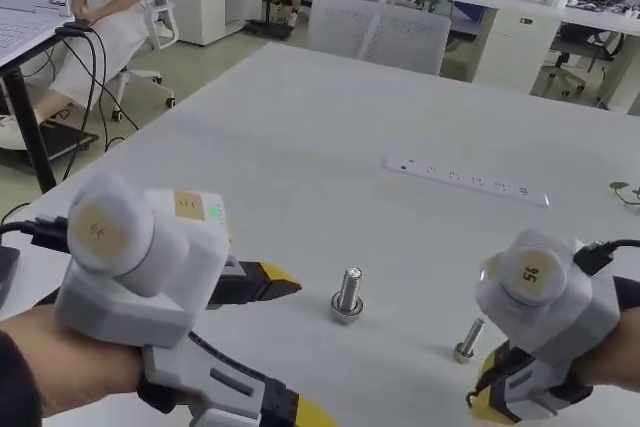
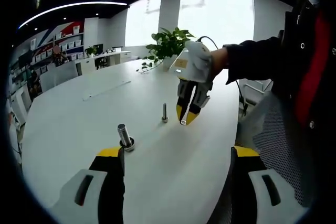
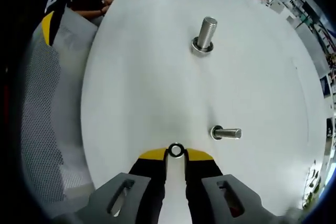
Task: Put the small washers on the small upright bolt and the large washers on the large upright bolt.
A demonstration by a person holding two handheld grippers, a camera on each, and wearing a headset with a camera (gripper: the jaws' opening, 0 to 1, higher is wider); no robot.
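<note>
Slippage is the main risk: the right gripper [image 3: 176,157] pinches a small washer [image 3: 176,150] at its very tips, near the small bolt [image 3: 227,132]. A tilt could drop it or miss the thread. The left gripper [image 2: 177,156] gapes wide and empty, near the large bolt [image 2: 125,136].

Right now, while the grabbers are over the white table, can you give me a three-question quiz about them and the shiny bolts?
1. True or false: the left gripper is shut on the thick silver upright bolt.
2. What is pinched between the tips of the right gripper?
A. a silver ring-shaped washer
B. a green leaf
C. a black cable
3. Which bolt stands nearer the right gripper: the thick one or the thin silver upright bolt?

Key: 1 false, its jaws are wide apart with nothing between them. 2 A. 3 the thin one.
</note>
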